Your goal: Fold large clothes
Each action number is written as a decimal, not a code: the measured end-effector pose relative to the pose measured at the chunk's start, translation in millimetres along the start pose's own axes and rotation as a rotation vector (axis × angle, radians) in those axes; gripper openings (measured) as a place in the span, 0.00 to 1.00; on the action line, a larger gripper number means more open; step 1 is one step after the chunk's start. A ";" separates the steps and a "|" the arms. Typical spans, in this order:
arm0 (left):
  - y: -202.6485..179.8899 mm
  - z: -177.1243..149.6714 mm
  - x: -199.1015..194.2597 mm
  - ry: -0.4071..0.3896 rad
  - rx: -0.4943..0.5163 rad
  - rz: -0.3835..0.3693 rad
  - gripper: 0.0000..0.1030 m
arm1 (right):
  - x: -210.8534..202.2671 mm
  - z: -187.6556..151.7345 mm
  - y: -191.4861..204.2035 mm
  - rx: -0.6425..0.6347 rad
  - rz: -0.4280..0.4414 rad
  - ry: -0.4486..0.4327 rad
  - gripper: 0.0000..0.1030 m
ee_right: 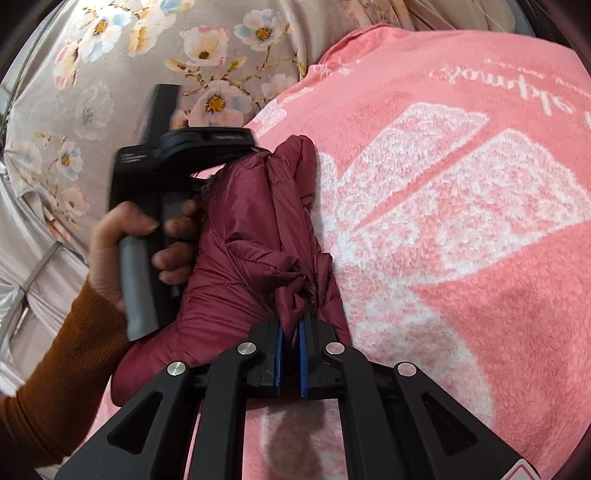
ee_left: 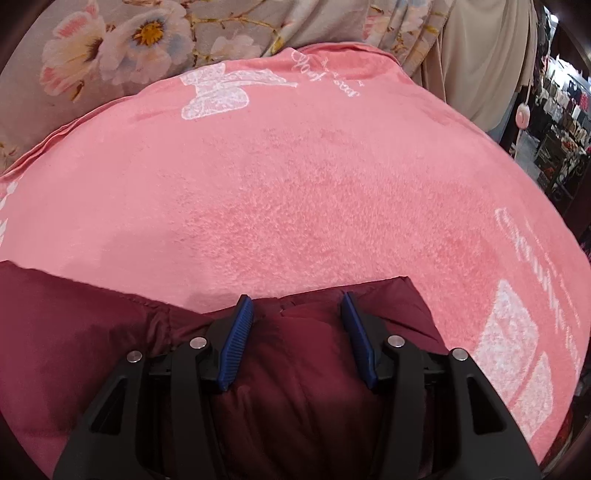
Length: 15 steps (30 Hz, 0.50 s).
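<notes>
Right hand-held gripper point(ee_right: 291, 325) pinches the maroon jacket point(ee_right: 251, 236), stretched lengthwise away; left hand-held gripper point(ee_left: 297, 306) open.

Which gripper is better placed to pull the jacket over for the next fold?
Probably the right gripper: it is shut on the jacket. The left gripper is open above it.

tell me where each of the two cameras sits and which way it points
Left wrist view: sits on the left gripper, looking forward and down past its open blue-padded fingers over the maroon quilted puffer jacket onto the pink fleece blanket with white print.
Right wrist view: sits on the right gripper, shut on a bunch of that jacket; the person's left hand in a brown knit sleeve shows, holding the other gripper.
Shared: jacket, blanket, grey floral bedsheet.
</notes>
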<state>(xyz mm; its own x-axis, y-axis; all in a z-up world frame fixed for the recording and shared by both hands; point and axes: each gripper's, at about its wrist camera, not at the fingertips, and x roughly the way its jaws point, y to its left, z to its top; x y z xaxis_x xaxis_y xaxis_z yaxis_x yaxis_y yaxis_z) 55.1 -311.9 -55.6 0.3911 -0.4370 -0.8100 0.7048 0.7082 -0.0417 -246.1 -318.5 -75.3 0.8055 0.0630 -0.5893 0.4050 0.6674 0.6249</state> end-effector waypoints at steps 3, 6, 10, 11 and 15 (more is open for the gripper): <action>10.1 0.1 -42.1 -0.044 -0.050 -0.062 0.54 | -7.4 11.4 3.4 -0.001 -0.013 0.042 0.10; 30.7 -3.8 -95.0 -0.100 -0.076 -0.069 0.75 | -20.2 25.2 17.7 -0.054 -0.072 0.041 0.36; 86.2 -26.3 -145.1 -0.121 -0.207 -0.089 0.86 | -39.3 50.5 28.5 -0.055 -0.083 -0.016 0.66; 99.2 -33.7 -149.9 -0.112 -0.247 -0.102 0.86 | -40.8 55.5 29.5 -0.050 -0.075 -0.020 0.67; 161.3 -77.2 -154.4 -0.059 -0.478 -0.185 0.87 | -37.9 80.9 29.4 -0.003 -0.067 -0.022 0.71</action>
<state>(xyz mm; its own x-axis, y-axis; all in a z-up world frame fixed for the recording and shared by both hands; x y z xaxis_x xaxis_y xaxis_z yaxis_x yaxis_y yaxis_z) 62.7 -87.5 17.6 0.3282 -0.5996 -0.7300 0.4215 0.7845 -0.4548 -229.7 -361.3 6.7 0.7859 0.0014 -0.6184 0.4572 0.6720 0.5826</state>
